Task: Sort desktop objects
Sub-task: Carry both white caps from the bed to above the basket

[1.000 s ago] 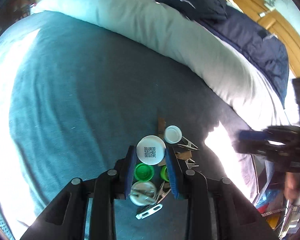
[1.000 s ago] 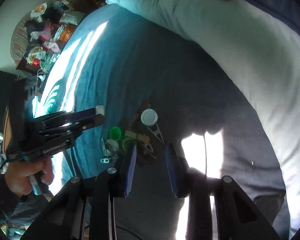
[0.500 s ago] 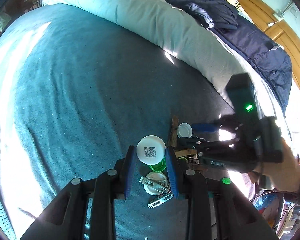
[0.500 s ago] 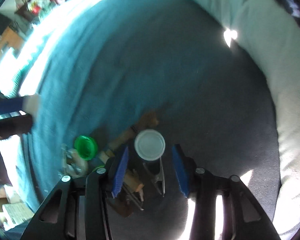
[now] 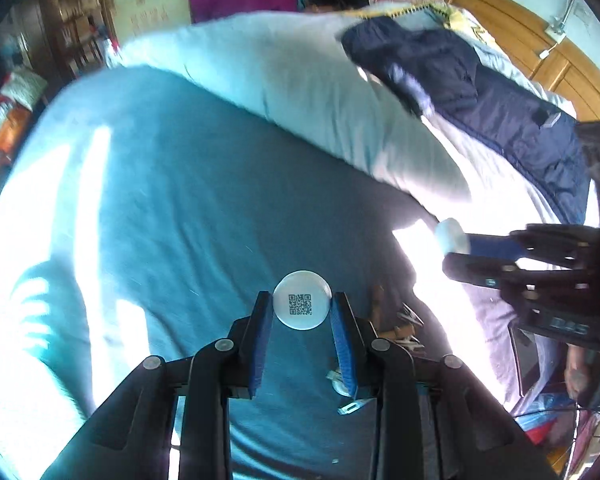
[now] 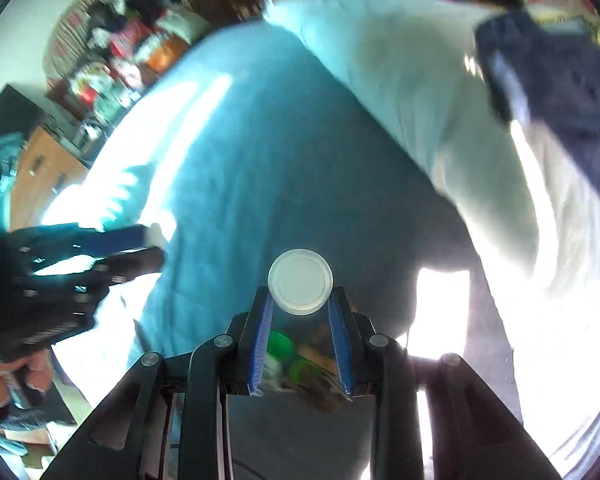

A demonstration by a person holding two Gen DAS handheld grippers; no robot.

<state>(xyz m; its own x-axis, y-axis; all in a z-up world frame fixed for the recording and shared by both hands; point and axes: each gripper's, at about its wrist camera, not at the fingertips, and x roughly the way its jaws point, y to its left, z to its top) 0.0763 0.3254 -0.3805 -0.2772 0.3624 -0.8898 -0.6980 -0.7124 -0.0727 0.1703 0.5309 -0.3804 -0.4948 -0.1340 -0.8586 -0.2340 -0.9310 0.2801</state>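
Note:
My left gripper is shut on a white round cap with a QR code and holds it above the blue bedspread. My right gripper is shut on a plain white cap, also lifted off the bed. Below the right gripper lie two green caps, wooden clothespins and a blurred clip. In the left wrist view the clothespins and a metal clip lie to the right of the fingers. Each gripper also shows from the side in the other's view: the right gripper and the left gripper.
A pale quilt is rolled along the far side of the bed, with a dark navy jacket on it. A wooden headboard stands at the far right. Cluttered shelves and a wooden cabinet stand past the bed's left side.
The right gripper came down over the plain white cap, closed on it and lifted it. Both grippers have risen from the pile, the left still carrying the QR cap.

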